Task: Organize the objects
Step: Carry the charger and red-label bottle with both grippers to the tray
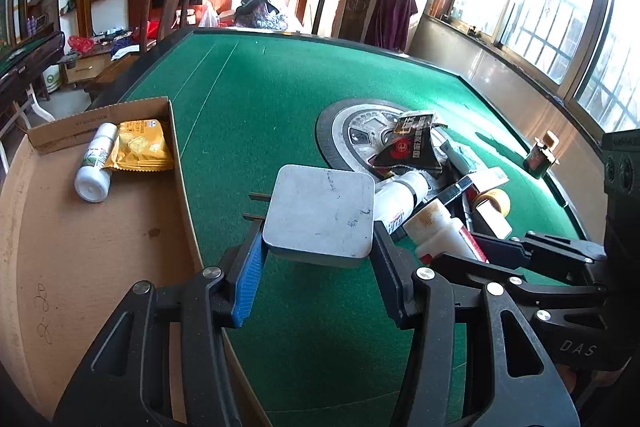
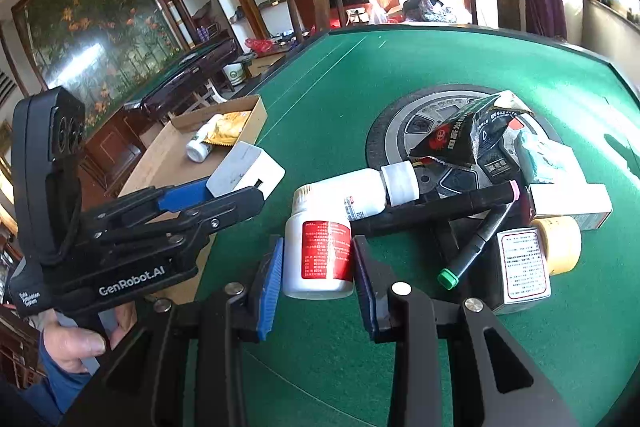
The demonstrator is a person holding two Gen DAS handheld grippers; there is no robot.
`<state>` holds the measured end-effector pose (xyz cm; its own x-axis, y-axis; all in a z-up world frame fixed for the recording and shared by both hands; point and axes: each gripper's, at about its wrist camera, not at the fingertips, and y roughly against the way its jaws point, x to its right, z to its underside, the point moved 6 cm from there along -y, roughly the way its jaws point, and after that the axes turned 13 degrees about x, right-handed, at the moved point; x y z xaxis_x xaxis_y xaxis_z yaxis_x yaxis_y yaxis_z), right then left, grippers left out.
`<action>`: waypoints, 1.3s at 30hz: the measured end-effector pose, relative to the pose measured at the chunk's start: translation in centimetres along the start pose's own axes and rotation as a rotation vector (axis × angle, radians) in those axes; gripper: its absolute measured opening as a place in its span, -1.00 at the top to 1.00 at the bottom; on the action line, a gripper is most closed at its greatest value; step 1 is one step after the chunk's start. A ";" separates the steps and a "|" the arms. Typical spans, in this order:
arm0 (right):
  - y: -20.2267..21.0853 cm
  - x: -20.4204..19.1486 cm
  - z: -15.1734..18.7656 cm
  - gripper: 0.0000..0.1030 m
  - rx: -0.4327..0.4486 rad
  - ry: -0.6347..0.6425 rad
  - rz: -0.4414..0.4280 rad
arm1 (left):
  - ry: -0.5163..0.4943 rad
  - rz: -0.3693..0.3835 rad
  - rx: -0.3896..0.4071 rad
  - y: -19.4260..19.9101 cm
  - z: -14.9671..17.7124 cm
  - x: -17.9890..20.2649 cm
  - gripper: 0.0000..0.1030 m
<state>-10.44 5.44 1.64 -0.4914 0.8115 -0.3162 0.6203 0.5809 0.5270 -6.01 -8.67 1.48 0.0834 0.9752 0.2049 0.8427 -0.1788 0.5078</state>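
Note:
My left gripper (image 1: pixel 318 243) is shut on a white square plug adapter (image 1: pixel 320 215), its two prongs pointing left, held above the green felt. From the right wrist view the adapter (image 2: pixel 248 171) hangs beside the cardboard box. My right gripper (image 2: pixel 318 253) is shut on a white pill bottle with a red label (image 2: pixel 320 247), upright at the near edge of a pile. The pile holds a lying white bottle (image 2: pixel 360 193), a black snack packet (image 2: pixel 472 139), a black pen with a green cap (image 2: pixel 468 255) and a yellow tape roll (image 2: pixel 560 243).
A shallow cardboard box (image 1: pixel 176 147) on the left holds a white bottle (image 1: pixel 96 163) and a yellow packet (image 1: pixel 142 145). A small dark bottle (image 1: pixel 540 155) stands near the table's right rim. A round control panel (image 1: pixel 360 131) sits mid-table. Wooden chairs stand behind the far edge.

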 end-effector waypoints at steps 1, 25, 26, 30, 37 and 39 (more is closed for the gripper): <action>-0.1 -0.2 -0.1 0.35 0.003 -0.004 0.000 | 0.005 0.004 0.003 0.2 -0.1 -0.1 0.01; -3.6 -9.8 -1.2 0.35 -0.029 0.065 -0.075 | 0.104 -0.064 0.087 6.6 -2.6 -9.1 0.01; -3.8 -10.2 -1.3 0.35 -0.033 0.070 -0.078 | 0.107 -0.073 0.086 6.7 -2.6 -9.8 0.01; -4.9 -12.1 -2.1 0.35 -0.045 0.096 -0.092 | 0.111 -0.107 0.074 7.5 -2.8 -12.4 0.01; -7.6 -14.8 -2.6 0.35 -0.087 0.129 -0.112 | 0.119 -0.169 0.014 7.1 -2.3 -17.3 0.01; -8.4 -15.3 -2.5 0.35 -0.099 0.131 -0.116 | 0.130 -0.169 -0.006 6.6 -2.2 -18.4 0.01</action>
<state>-9.64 -12.03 4.09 -0.6355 0.7205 -0.2776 0.4948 0.6559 0.5701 -3.15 -28.13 2.93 -0.1286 0.9664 0.2228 0.8359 -0.0153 0.5487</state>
